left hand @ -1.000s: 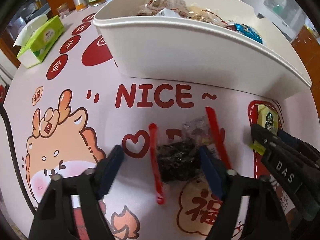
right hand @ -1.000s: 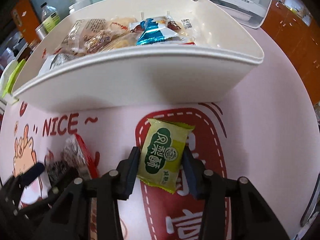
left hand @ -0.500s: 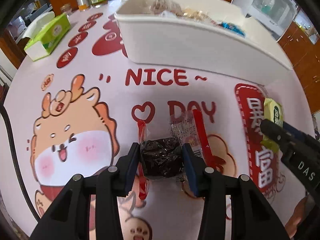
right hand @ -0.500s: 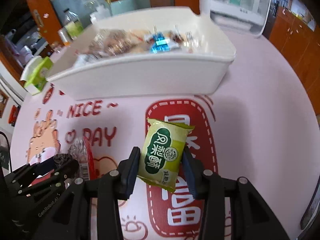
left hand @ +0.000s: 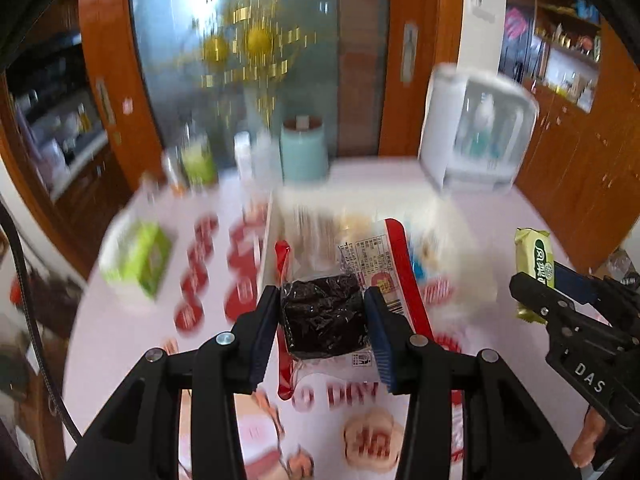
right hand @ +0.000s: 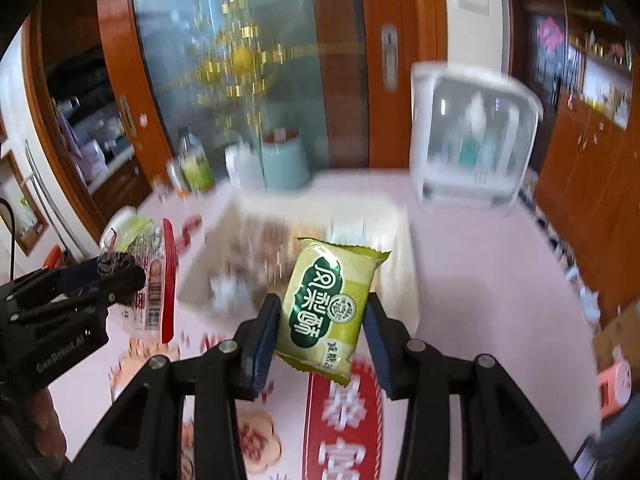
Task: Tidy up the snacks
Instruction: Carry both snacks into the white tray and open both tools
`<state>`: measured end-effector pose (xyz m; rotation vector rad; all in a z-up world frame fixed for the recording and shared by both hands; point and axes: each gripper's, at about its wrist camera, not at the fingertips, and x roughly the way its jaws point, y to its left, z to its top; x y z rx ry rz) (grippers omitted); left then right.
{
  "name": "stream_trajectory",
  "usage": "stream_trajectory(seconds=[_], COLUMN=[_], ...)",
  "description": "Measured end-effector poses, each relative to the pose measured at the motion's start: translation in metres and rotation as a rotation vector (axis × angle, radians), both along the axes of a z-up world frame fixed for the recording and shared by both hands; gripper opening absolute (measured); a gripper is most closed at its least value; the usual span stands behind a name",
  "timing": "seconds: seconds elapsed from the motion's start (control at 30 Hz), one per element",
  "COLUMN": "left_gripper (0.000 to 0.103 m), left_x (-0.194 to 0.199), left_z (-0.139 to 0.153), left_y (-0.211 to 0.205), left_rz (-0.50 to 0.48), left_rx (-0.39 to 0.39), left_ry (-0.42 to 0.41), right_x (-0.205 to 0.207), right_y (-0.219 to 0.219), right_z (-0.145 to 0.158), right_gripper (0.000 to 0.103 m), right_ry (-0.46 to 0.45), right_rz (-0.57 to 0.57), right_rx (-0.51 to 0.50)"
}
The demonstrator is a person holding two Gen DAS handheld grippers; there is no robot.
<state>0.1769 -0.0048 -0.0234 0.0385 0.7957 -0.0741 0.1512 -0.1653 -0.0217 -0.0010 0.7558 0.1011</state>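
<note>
Now each gripper held one snack up in the air, near the white bin.

Low in the middle of the left wrist view, the left gripper (left hand: pixel 323 316) was closed tight on a dark snack in a clear wrapper with red edges (left hand: pixel 323 316), and its pads pressed the lumpy middle. Low in the middle of the right wrist view, the right gripper (right hand: pixel 320 328) was closed on a green snack packet (right hand: pixel 330 308), holding it by its two long sides. Both packets looked light, soft and crinkly. I think they would slip or squash easily, so the fat middle was the best place to hold, not the thin sealed ends. Farther back, in the middle of both views, sat the white bin (right hand: pixel 402 280), blurry, with more snacks inside. Beyond it stood a pale blue pot (left hand: pixel 304 152) and a clear box (right hand: pixel 472 140) on the pink table (right hand: pixel 480 280).
</note>
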Motion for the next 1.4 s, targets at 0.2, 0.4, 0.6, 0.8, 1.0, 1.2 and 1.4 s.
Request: stream_trajectory(seconds=[0.2,0.4,0.6,0.8,1.0,1.2,1.4], left_gripper=[0.042,0.042,0.044,0.100,0.100,0.100,0.100], left_x=[0.037,0.075,0.109,0.127,0.129,0.115,0.091], left_z=[0.065,0.081,0.051,0.013,-0.001,0.009,0.023], left_y=[-0.010,-0.024,-0.029,-0.021,-0.007,-0.002,-0.007], left_rz=[0.001,-0.001,0.012,0.011,0.037,0.065,0.057], left_rx=[0.025,0.054,0.084,0.083,0.054,0.046,0.044], left_ry=[-0.109,-0.132,-0.081,-0.011,0.039,0.019,0.008], right_x=[0.031,0.072,0.110,0.128,0.126,0.116,0.095], right_y=[-0.005,-0.006,-0.002,-0.006,-0.011,-0.007,-0.005], right_z=[0.072,0.091,0.061,0.022,0.011,0.016,0.025], right_gripper=[0.043,0.043,0.044,0.071,0.071,0.071,0.071], right_ry=[-0.147,-0.161,-0.073,0.015,0.044,0.045,0.041], right_rz=[-0.017,-0.032,-0.025,-0.066,-0.071,-0.051,-0.042], right_rx=[-0.016,-0.009,-0.010,-0.053,-0.036,-0.028,-0.024])
